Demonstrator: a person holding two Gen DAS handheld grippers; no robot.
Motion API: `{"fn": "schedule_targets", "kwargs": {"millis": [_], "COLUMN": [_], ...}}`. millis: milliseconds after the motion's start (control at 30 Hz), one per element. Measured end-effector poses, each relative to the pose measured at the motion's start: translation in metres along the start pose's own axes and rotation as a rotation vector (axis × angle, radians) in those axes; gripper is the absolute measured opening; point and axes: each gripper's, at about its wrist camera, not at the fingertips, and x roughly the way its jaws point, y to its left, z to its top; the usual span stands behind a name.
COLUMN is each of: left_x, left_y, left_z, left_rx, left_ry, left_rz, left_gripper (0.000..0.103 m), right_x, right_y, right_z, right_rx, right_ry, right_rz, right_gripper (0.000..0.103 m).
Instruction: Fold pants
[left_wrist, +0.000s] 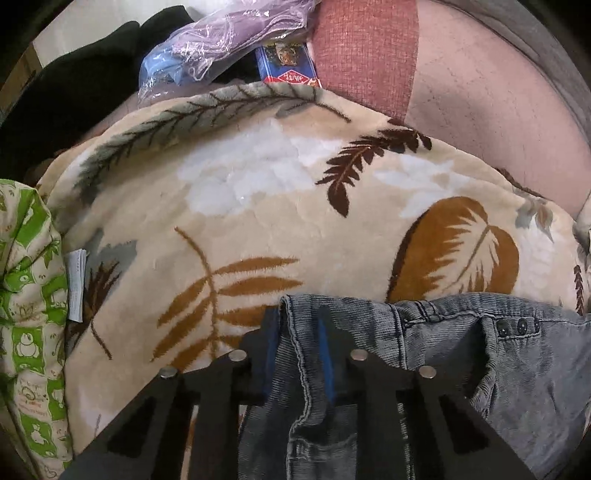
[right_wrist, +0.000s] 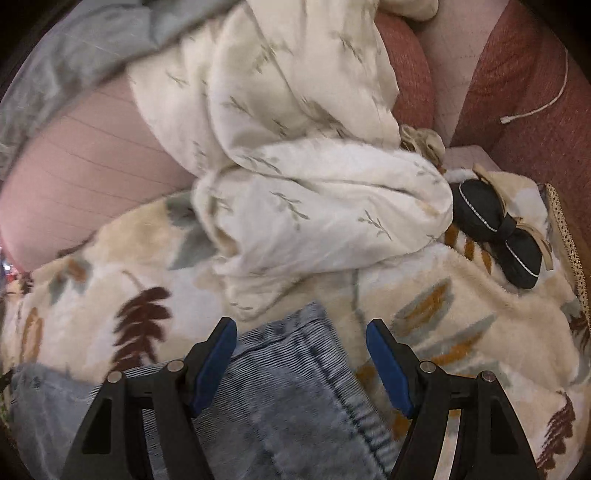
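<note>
Ribbed grey denim pants (left_wrist: 461, 369), plush leaf-print blanket (left_wrist: 258, 206)

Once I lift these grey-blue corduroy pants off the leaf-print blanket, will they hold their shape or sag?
Probably sag: the grey-blue corduroy pants already lie in soft folds on the fleecy leaf-print blanket. The ribbed cloth pinched in the left tongs looks thick, so likely grippy, not slippery. The right tongs stand open over a hem, so that end would likely drag.
</note>
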Motion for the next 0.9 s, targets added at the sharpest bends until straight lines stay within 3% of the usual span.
{"fn": "schedule_targets", "kwargs": {"millis": [100, 167, 233, 367, 633, 900], "left_x": [-0.005, -0.009, -0.017, -0.042, -0.130, -0.214], "left_y": [-0.003, -0.004, -0.003, 0.004, 0.012, 0.039], "left_z": [-0.001, -0.001, -0.003, -0.006, -0.034, -0.113], "left_rx": [0.019, 0.019, 0.019, 0.000, -0.007, -0.009], "left_ry": [-0.016, -0.030, -0.046, -0.084, -0.201, -0.310], "left_rz": [0.010, 0.005, -0.001, -0.041, -0.108, -0.148], "left_gripper": [0.011, 0.009, 0.009, 0.008, 0.005, 0.001], "right_x": [0.012, 0.008, 0.002, -0.031, -0.140, -0.217], "right_y": [-0.001, 0.007, 0.015, 0.022, -0.009, -0.064], "right_z": [0.000, -0.001, -0.001, -0.005, -0.027, -0.114], "right_rx": [-0.009, -0.066, -0.094, -0.146, -0.061, 0.005], "right_ry": [0.007, -0.018, -0.013, -0.056, -0.214, -0.293], "right_rz": [-0.016, -0.024, -0.029, -0.032, 0.067, 0.154], "right_gripper": [0.071, 0.029, 0.020, 0.018, 0.018, 0.018]}}
